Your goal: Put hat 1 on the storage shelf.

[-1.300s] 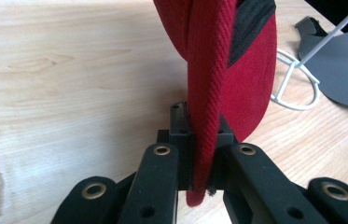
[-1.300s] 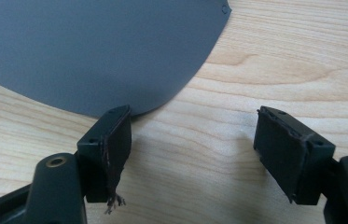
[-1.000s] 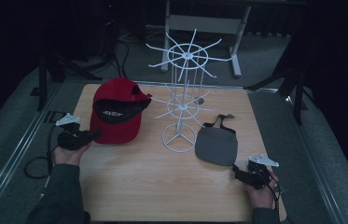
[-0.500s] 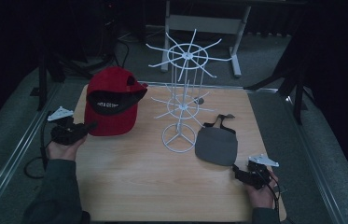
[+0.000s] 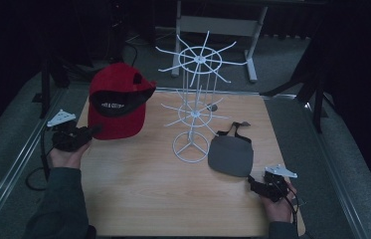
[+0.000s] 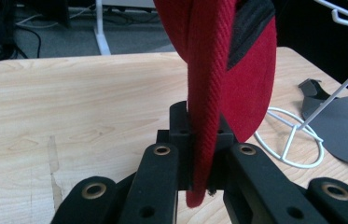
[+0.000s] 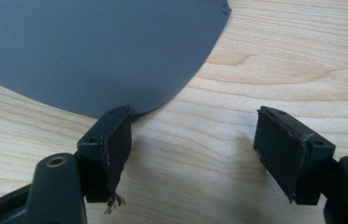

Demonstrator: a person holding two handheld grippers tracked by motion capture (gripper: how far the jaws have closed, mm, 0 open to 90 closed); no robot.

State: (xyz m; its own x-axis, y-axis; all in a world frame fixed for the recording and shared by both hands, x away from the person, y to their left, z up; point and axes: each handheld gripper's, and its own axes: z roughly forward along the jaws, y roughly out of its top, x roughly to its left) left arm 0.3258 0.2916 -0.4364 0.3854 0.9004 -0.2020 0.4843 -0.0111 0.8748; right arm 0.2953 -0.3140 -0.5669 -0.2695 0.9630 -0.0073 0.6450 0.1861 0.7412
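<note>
Your left gripper (image 5: 89,133), at the left middle of the high view, is clamped on the brim of the red cap (image 5: 116,102), which stands lifted above the table's (image 5: 148,199) upper-left corner, its crown up and to the right of the jaws. In the left gripper view the brim's edge (image 6: 204,116) runs straight up from between the closed jaws. Just right of the cap stands the white wire rack (image 5: 193,99), at the frame's centre. Your right gripper (image 5: 256,183) rests low at the lower right, jaws spread apart, with the grey cap (image 5: 230,155) lying flat just above and left of it; its left fingertip (image 7: 113,140) meets that cap's edge.
</note>
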